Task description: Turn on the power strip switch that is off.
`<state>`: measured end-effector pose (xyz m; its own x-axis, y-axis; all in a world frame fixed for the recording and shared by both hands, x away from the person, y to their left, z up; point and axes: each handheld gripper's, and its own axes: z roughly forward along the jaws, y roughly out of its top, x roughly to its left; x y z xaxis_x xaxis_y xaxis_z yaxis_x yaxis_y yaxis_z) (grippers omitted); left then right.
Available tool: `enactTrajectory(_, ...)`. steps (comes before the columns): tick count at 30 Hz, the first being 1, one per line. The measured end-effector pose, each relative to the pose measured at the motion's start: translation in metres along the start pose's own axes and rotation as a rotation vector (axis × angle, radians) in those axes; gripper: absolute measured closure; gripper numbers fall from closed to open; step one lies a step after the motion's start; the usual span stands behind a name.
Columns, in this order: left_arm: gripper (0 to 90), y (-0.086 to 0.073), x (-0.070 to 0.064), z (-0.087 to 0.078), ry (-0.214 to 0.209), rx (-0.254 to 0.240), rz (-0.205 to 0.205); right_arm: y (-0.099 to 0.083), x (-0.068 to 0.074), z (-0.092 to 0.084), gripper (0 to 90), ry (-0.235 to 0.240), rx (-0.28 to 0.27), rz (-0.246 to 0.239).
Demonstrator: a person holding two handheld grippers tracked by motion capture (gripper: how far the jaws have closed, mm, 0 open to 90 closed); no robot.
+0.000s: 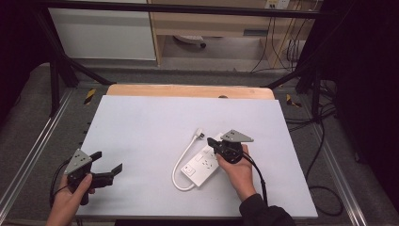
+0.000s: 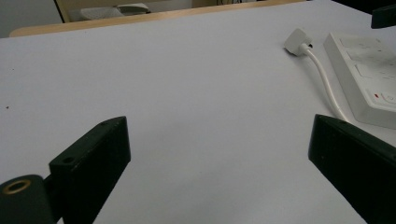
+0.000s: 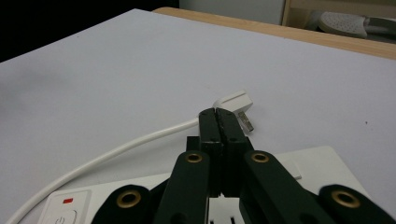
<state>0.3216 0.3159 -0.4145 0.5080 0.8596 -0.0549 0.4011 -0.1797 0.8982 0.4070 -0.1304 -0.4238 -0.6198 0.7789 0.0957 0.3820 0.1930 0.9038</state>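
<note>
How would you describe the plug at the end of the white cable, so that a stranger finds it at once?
Start from the white table, then find the white power strip right of its middle. Its cable loops away and ends beyond the strip in the plug, small, flat-headed, with metal pins, lying unplugged.

The left claw (image 2: 219,163) is spread wide, one black jaw at the lower left and the other at the lower right, with bare white surface (image 2: 187,84) between them and nothing held. At the right edge lies a white power strip (image 2: 369,70) with a red mark near its switch; its cord (image 2: 327,88) runs along the strip's near side up to a white plug (image 2: 295,40) resting on the surface. A wooden edge (image 2: 140,17) borders the far side of the surface.
</note>
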Motion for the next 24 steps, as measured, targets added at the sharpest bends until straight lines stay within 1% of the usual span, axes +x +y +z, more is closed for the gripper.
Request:
enactTrajectory(6,5.5,0.000,0.000,0.000,-0.001,0.000,0.000,-0.003,0.001,0.002,90.0,0.000,0.010,-0.007)
enactTrajectory(13,5.6,0.000,0.000,0.000,-0.001,0.000,0.001,-0.009,0.001,0.004,90.0,0.001,0.023,-0.004)
enactTrajectory(20,5.6,0.000,0.000,0.000,-0.001,0.001,0.001,-0.012,0.005,0.007,90.0,0.012,0.040,-0.008)
enactTrajectory(24,5.6,0.000,0.000,0.000,-0.002,0.000,0.003,-0.014,0.006,0.009,90.0,0.011,0.047,-0.009)
